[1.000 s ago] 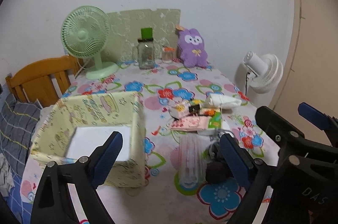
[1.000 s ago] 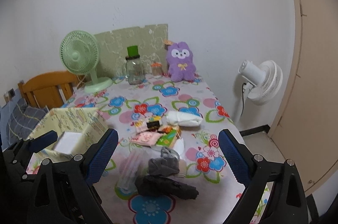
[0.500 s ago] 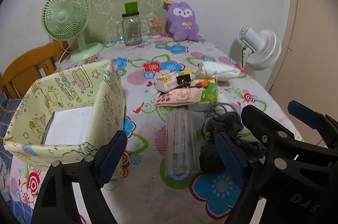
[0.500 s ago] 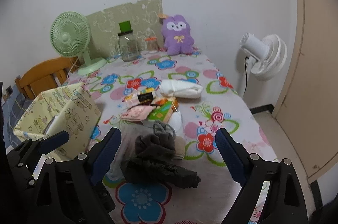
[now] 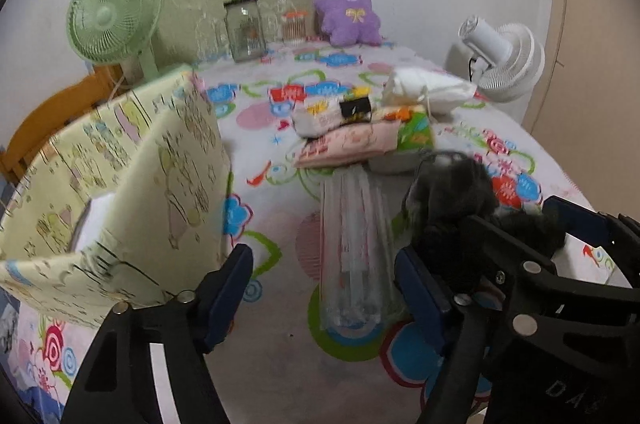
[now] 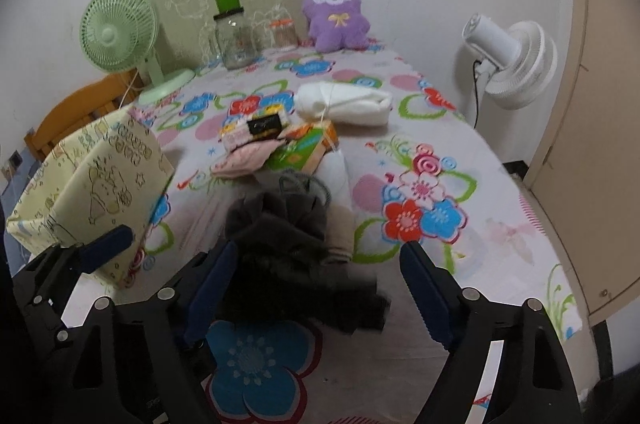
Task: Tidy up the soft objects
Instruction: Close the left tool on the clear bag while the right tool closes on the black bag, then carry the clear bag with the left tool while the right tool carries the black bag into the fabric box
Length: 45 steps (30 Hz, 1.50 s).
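Both grippers gape empty over the flowered tablecloth point(image 6: 420, 152), so I'd lower the right gripper point(image 6: 316, 288) squarely onto the crumpled dark grey cloth heap point(image 6: 288, 236) beneath it, pinch deep, then carry it to the yellow fabric bin point(image 5: 120, 176) beside the left gripper point(image 5: 324, 288).

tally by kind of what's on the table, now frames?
Fans on the table: 1, green fan
Jars: 2, big jar, small jar
Plush toys: 1, purple plush
Fabric bins: 1, yellow bin
Dark clothes heaps: 1, dark clothes
White rolled cloths: 1, white roll
Clear plastic bags: 1, clear bag
Small packets: several overlapping, count unclear
Total: 8 plus packets
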{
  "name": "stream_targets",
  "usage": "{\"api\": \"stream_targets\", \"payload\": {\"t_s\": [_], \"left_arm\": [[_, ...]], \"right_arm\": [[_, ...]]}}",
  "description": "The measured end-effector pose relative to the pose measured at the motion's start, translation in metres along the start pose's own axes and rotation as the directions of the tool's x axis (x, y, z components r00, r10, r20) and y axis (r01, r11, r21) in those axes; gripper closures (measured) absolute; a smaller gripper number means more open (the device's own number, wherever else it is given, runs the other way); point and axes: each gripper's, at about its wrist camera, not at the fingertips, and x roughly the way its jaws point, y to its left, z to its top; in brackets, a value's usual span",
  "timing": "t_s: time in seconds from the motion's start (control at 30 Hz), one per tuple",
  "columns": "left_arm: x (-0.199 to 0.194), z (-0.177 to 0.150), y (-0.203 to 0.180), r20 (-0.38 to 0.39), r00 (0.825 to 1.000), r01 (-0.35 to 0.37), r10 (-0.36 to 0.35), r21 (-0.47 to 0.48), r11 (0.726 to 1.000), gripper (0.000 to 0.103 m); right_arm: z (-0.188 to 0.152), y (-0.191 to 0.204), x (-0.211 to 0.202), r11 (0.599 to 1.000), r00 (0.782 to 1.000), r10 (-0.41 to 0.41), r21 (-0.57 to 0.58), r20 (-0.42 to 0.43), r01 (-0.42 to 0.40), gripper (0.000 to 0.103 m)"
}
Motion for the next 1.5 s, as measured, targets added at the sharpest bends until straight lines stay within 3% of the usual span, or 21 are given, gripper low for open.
{"api": "stream_targets", "payload": {"t_s": [0.2, 0.37, 0.43, 0.6, 0.77, 1.5], "left_arm": [[0.008, -0.002, -0.002, -0.025, 1.0, 0.008, -0.008, 0.013, 1.0, 0.034], [0.012, 0.0, -0.005, -0.04, 0.998, 0.04, -0.039, 0.019, 0.999, 0.054], [0.012, 0.001, -0.007, -0.04, 0.998, 0.051, -0.05, 0.027, 0.998, 0.066], [0.011, 0.002, -0.01, -0.042, 0.997, 0.07, -0.069, 0.039, 0.997, 0.081], [0.006, 0.006, -0.011, -0.04, 0.995, 0.092, -0.09, 0.035, 0.995, 0.085], [-0.048, 0.046, -0.004, 0.094, 0.992, 0.081, -0.083, 0.026, 0.996, 0.086]], "right_arm": [[-0.003, 0.0, 0.014, 1.0, 0.999, 0.029, 0.008, -0.042, -0.028, 0.03], [-0.003, -0.002, 0.018, 0.999, 0.998, 0.036, 0.022, -0.054, -0.035, 0.051], [-0.003, -0.003, 0.018, 0.999, 0.998, 0.043, 0.025, -0.056, -0.042, 0.055], [-0.002, -0.003, 0.015, 0.999, 0.998, 0.045, 0.017, -0.05, -0.044, 0.067], [0.002, -0.002, 0.008, 0.999, 0.998, 0.045, 0.011, -0.032, -0.045, 0.072], [0.041, 0.005, -0.048, 1.0, 0.992, 0.025, -0.002, 0.124, -0.025, 0.072]]}}
